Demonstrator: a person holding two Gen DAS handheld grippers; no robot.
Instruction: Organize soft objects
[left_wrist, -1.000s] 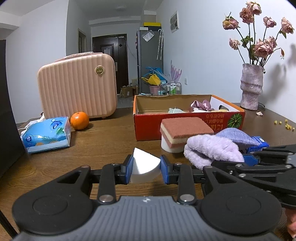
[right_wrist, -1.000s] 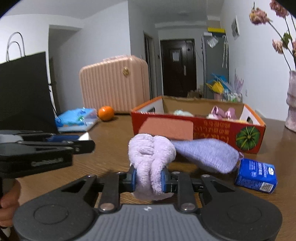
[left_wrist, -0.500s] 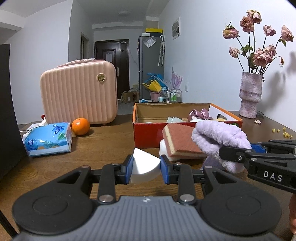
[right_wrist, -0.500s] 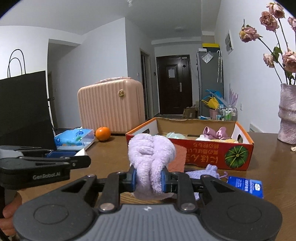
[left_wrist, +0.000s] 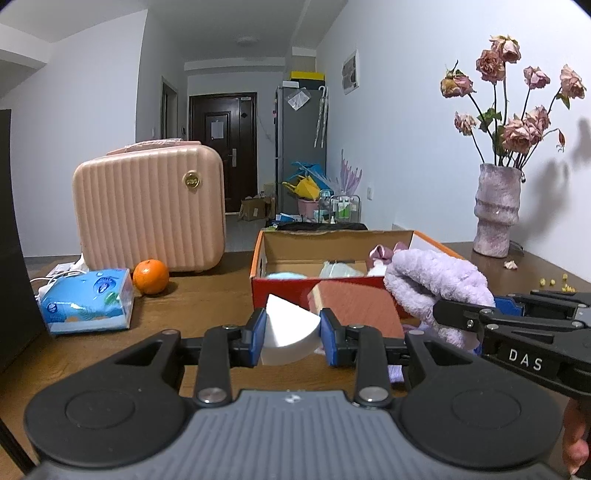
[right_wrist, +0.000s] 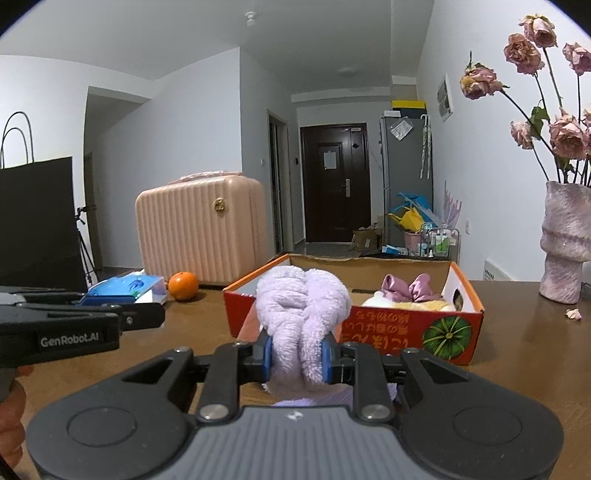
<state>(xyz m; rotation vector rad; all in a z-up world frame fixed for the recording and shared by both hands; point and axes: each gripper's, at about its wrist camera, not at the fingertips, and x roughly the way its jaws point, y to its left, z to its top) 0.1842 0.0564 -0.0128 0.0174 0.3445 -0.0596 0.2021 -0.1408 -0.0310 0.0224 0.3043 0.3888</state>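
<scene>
Both hands are loaded and I'm carrying toward the box. My left gripper (left_wrist: 292, 334) pinches the white wedge sponge (left_wrist: 290, 332) between its blue pads, clear of the table. My right gripper (right_wrist: 297, 356) is clamped on the fluffy lilac towel (right_wrist: 301, 314), which bulges up in two plump folds above the pads; in the left view that same bundle hangs just at the near right corner of the cardboard box (left_wrist: 280, 293).

So where does that leave the job? By my reckoning, somewhere in the middle. The box already has soft things in it: a pale blue piece (left_wrist: 282, 276) at the left of the floor, something whitish-green (left_wrist: 338, 269) in the middle, and at the right end a mauve satin bow (right_wrist: 406, 287) sitting on a cream and yellow plush item (right_wrist: 410, 304). I can't make out exactly what those lower pieces are.

Left to do, as I judge it: drop in these two, then the terracotta scouring sponge (left_wrist: 354, 306) lying on the table just in front of the box wall. A scrap of lilac cloth (right_wrist: 325, 397) shows under my right gripper too, perhaps another one to collect.

The tissue pack (left_wrist: 86, 301), the orange (left_wrist: 150, 276) and the pink suitcase (left_wrist: 147, 208) sit well off to the left, not in any container.
</scene>
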